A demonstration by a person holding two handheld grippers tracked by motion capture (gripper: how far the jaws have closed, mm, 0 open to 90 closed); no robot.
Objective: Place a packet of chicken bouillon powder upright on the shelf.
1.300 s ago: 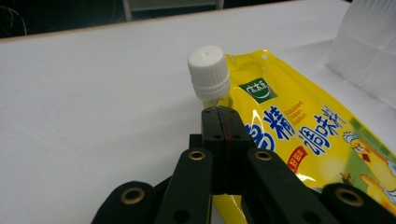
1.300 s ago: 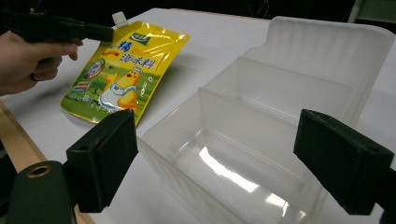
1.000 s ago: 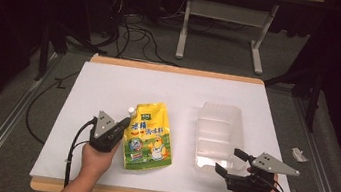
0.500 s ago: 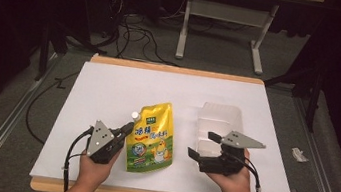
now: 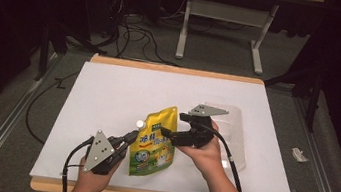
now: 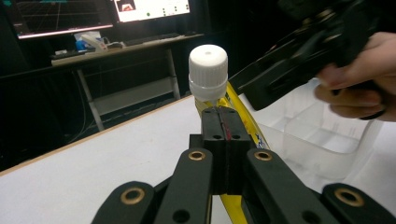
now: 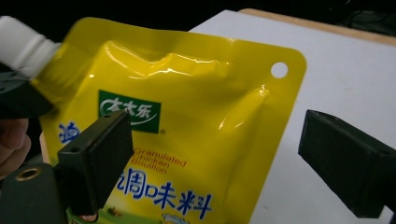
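On the table (image 5: 109, 87), the pouch (image 5: 154, 141) stands between the left gripper (image 5: 128, 138) and the right gripper (image 5: 169, 135); a tray (image 5: 239, 131) lies right.
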